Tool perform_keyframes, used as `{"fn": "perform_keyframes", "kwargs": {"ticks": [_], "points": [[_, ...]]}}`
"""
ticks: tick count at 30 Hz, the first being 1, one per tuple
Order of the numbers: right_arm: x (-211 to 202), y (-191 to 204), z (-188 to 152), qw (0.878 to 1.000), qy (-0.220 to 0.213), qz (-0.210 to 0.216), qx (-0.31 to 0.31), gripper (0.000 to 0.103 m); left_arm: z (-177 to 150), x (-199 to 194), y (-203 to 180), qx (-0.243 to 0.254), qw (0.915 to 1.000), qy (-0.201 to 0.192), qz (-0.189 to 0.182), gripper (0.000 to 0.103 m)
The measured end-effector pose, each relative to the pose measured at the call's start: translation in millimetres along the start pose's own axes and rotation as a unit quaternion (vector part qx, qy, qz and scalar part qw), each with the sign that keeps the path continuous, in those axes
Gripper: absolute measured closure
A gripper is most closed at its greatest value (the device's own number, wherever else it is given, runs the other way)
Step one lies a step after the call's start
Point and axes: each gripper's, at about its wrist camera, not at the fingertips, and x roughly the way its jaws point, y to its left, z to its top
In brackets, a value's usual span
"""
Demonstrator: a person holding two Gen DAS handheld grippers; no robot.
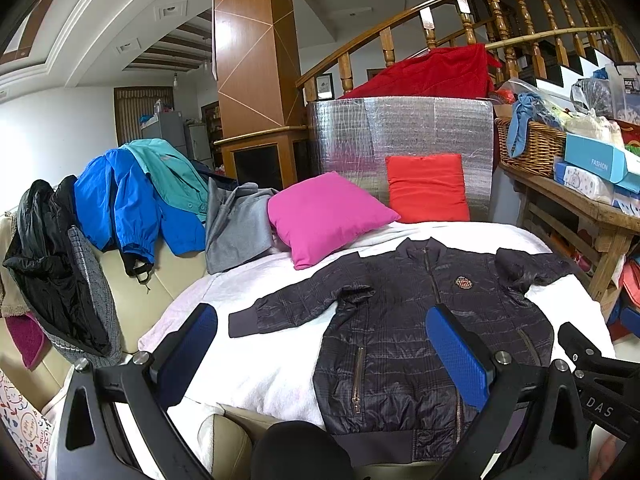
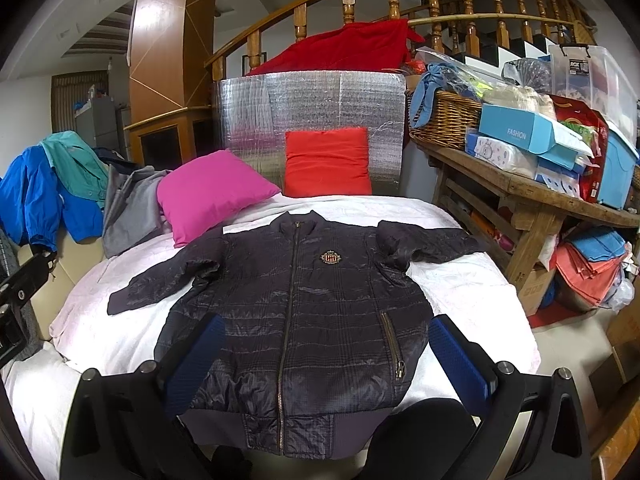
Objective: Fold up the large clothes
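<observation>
Item one: a dark quilted jacket (image 2: 296,320), zipped shut and lying front-up on a white blanket (image 2: 460,284), directly ahead of both tongs, hem nearest them, collar farthest. One sleeve is reaching out flat past the left tongs; the other, ahead of the right tongs, is lying bunched and doubled near the shoulder.

Item two: left tongs (image 1: 334,356), blue pads standing wide apart and gripping nothing, hovering over the hem corner on their side.

Item three: right tongs (image 2: 328,360), also spread wide and empty, their pads straddling the lower body of the jacket without visibly touching it.

Item four: a pink cushion (image 2: 212,192) and a red cushion (image 2: 328,162) sitting beyond the collar; spare coats (image 1: 132,200) are hanging over the sofa back off to the left of the left tongs; a cluttered wooden worktop (image 2: 532,196) is standing to the right of the right tongs.

Step in hand, by my reading: the garment is laid out and folding is not yet begun. The next move is probably calling for the bunched sleeve to be smoothed, then each sleeve pinched at the cuff and carried inward across the chest, before the hem gets lifted toward the collar.
</observation>
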Motion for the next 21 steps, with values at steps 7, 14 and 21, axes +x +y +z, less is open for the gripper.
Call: {"fn": "perform_keyframes", "kwargs": {"ticks": [7,14,21], "points": [[-0.2,-0.4,-0.1,1.000,0.002,0.001,0.001,0.000,-0.8,-0.2,0.0,-0.001,1.0000,0.000,-0.001,0.000],[0.0,-0.5,-0.4,1.000,0.002,0.002,0.002,0.000,-2.0,0.3,0.1,0.000,1.0000,0.002,-0.001,0.000],[0.1,-0.6,-0.9,1.000,0.002,0.002,0.003,0.000,-2.7,0.5,1.0,-0.001,1.0000,0.003,-0.001,0.000]]}}
